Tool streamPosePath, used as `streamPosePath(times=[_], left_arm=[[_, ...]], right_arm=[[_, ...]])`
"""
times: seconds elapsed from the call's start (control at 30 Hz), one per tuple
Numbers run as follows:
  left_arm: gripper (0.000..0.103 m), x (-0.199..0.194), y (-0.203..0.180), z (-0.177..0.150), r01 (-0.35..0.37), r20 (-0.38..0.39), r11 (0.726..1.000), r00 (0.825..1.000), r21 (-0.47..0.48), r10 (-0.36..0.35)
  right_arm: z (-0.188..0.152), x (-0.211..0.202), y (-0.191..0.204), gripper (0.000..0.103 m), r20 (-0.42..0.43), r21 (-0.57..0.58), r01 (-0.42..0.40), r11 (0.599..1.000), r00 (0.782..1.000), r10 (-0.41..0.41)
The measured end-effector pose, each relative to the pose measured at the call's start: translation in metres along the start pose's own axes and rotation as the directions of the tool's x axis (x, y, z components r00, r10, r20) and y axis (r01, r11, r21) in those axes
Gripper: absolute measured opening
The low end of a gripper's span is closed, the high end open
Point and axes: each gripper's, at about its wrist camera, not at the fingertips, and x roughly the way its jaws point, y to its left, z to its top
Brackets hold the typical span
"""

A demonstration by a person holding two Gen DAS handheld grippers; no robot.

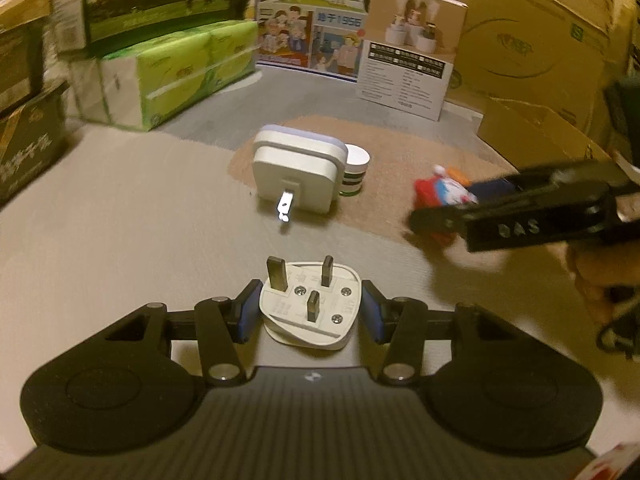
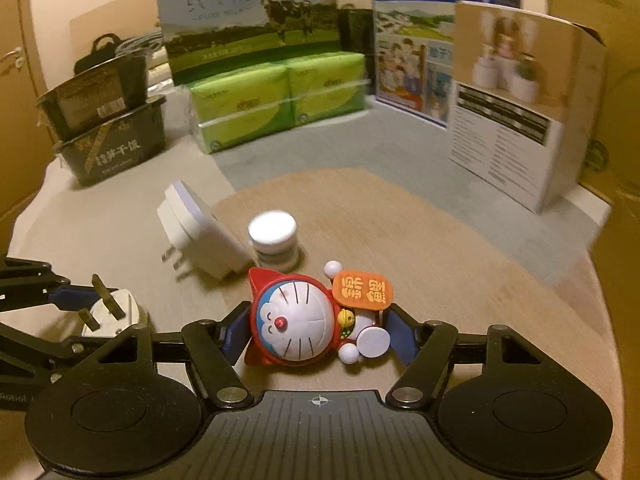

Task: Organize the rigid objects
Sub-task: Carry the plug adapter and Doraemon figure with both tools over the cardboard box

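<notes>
We see a white three-pin plug [image 1: 306,308], smooth moulded plastic with dark rectangular prongs pointing up, sitting between the blue pads of the left tongs [image 1: 307,312]; the left pad touches its side, while on the right we cannot tell whether the pad meets the plastic. A glossy cat figurine [image 2: 304,320] in red, white and blue, round-headed and carrying an orange sign, lies on its back between the right tongs [image 2: 316,332], whose blue pads hug both of its sides in a grip. Both items lie toward the near edge of the desk [image 1: 120,216], which is covered in matte grey-beige material with a tan woven mat [image 2: 400,232] over its middle. Further in on the mat's edge stands a square white adapter [image 1: 298,172] with rounded corners and two metal blades, and touching it a short cylindrical white jar [image 1: 354,172] with dark bands. Along the far edge stand green wrapped tissue packs [image 2: 276,100], printed cartons [image 2: 248,16] and a cardboard product box [image 2: 516,100].
</notes>
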Motion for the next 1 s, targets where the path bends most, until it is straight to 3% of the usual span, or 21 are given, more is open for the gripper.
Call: streamPosePath(times=[0.27, 0.67, 1.0], left_arm=[[0.048, -0.021, -0.033, -0.020, -0.049, -0.018, 0.995, 0.999, -0.081, 0.048], [0.048, -0.063, -0.093, -0.044, -0.107, -0.042, 0.986, 0.994, -0.130, 0.102], [0.048, -0.096, -0.144, -0.051, -0.095, -0.019, 0.985, 0.995, -0.142, 0.093]], right_arm=[[-0.034, -0.053, -0.007, 0.070, -0.045, 0.032, 0.027, 0.999, 0.999, -0.025], [-0.083, -0.141, -0.017, 0.070, -0.081, 0.046, 0.064, 0.997, 0.995, -0.060], [-0.112, -0.208, -0.018, 0.070, -0.075, 0.036, 0.072, 0.997, 0.995, -0.069]])
